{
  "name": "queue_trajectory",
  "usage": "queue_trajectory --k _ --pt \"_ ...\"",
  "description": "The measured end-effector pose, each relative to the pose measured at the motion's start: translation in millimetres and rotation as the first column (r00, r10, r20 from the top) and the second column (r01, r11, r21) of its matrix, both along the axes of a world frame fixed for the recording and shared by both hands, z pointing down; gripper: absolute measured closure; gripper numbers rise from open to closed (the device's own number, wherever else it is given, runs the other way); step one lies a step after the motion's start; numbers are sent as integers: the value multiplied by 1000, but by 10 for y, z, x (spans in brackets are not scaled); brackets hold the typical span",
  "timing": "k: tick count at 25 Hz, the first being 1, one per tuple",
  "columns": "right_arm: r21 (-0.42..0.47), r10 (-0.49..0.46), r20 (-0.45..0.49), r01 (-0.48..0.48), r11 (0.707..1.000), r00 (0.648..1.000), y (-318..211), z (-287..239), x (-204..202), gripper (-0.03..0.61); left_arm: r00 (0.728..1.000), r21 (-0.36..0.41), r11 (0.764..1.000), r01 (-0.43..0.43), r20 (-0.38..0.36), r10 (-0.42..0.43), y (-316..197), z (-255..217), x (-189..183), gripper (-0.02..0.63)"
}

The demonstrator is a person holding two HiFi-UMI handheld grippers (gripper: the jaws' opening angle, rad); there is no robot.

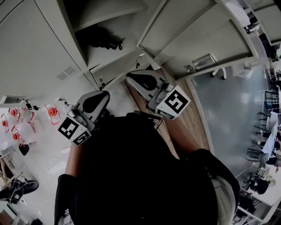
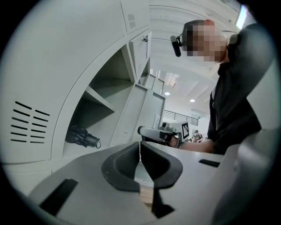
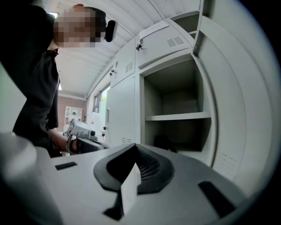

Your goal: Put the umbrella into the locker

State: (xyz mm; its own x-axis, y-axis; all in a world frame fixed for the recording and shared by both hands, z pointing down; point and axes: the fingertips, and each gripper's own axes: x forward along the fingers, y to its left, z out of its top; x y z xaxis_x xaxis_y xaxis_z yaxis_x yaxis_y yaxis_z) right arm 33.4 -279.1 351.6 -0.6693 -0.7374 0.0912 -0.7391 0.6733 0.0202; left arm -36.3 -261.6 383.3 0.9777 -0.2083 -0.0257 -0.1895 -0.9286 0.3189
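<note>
A black folded umbrella (image 1: 103, 39) lies on the floor of the open locker's lower compartment (image 1: 109, 52), under a shelf (image 1: 109, 13). The left gripper view shows the umbrella (image 2: 81, 136) well ahead and to the left. In the right gripper view it is only a dark shape (image 3: 165, 143) low in the compartment. My left gripper (image 1: 104, 94) (image 2: 140, 145) is shut with nothing in it and stays outside the locker. My right gripper (image 1: 130, 77) (image 3: 134, 148) is also shut and empty, held in front of the opening.
The locker door (image 1: 197, 26) stands swung open to the right. Closed lockers (image 1: 30, 48) flank the left side. Red and white items (image 1: 17, 123) lie at the far left. Chairs and desks (image 1: 268, 145) crowd the right edge beyond the grey floor (image 1: 232, 105).
</note>
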Motion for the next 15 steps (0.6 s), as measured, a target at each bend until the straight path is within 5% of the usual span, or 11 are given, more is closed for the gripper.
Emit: queue_trajectory --k 8,15 --pt "-54 -185 124 192 980 975 609 114 14 566 991 -93 987 130 -29 -133 419 53 110 594" --pt "-39 -388 215 404 914 896 1623 77 102 566 989 -119 982 146 29 -143 1263 234 434 594"
